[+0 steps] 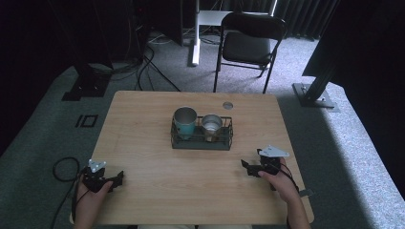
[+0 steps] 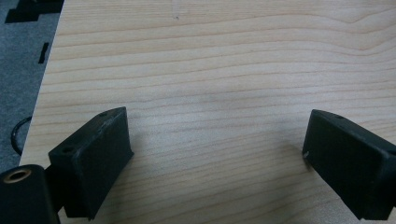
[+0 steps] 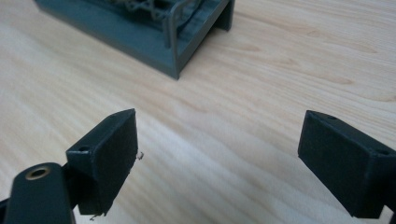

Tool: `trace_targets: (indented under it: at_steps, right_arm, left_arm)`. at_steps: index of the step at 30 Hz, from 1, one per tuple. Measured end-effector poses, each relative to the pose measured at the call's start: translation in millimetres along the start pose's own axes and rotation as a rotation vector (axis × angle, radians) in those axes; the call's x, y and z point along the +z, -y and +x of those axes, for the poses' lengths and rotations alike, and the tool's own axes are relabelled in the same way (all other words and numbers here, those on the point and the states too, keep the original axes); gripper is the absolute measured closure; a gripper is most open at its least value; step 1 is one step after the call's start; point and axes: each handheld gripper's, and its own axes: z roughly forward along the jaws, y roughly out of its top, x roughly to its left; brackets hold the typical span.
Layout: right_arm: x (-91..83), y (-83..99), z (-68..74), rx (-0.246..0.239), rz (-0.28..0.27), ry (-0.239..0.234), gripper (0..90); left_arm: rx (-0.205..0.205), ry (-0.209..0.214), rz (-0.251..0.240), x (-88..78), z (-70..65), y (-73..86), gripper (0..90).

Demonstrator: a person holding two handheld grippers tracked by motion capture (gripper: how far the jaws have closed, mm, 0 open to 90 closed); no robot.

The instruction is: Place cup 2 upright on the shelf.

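wire basket point(image 1: 202, 138) mid-counter point(image 1: 143, 124), long axis running left-right; teal cup point(image 1: 185, 121) in its left half, steel cup point(image 1: 211, 125) in its right, both upright. left tool point(image 1: 117, 180) and right tool point(image 1: 246, 168) near the front corners, jaws spread wide, empty.

The table point(image 1: 191, 186) was pale wood-grain, smooth with a soft sheen. A dark wire basket point(image 1: 202, 140) on a matt grey base held a teal cup point(image 1: 185, 122) and a shiny metal cup point(image 1: 211, 125). Both grippers' jaws looked matt black plastic, slightly rough at the edges. Grey carpet point(image 1: 363, 143) covered the floor.
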Motion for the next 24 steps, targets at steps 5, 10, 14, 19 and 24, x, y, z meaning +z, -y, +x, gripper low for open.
trace_targets:
  at_steps: [5, 10, 14, 19, 24]
  right_arm:
    - [-5.9, 10.8, -2.8, 0.050, 0.011, 0.013, 12.0]
    - [-11.7, 20.2, -6.2, 0.065, 0.042, 0.044, 12.0]
    - [-16.0, 24.5, -8.9, 0.073, 0.063, 0.072, 12.0]
    - [-19.1, 28.3, -10.1, 0.054, 0.108, 0.104, 11.9]
    - [-20.6, 30.8, -9.8, 0.048, 0.147, 0.123, 11.9]
  left_arm:
    - [0.000, 0.000, 0.000, 0.0, 0.0, 0.0, 8.4]
    - [-0.001, 0.000, -0.001, 0.1, -0.1, 0.0, 8.4]
    - [-0.001, 0.000, 0.001, -0.1, -0.1, 0.0, 8.4]
    - [-0.001, 0.000, 0.000, 0.0, -0.1, 0.0, 8.5]
    - [-0.001, 0.000, 0.001, -0.1, -0.1, 0.0, 8.4]
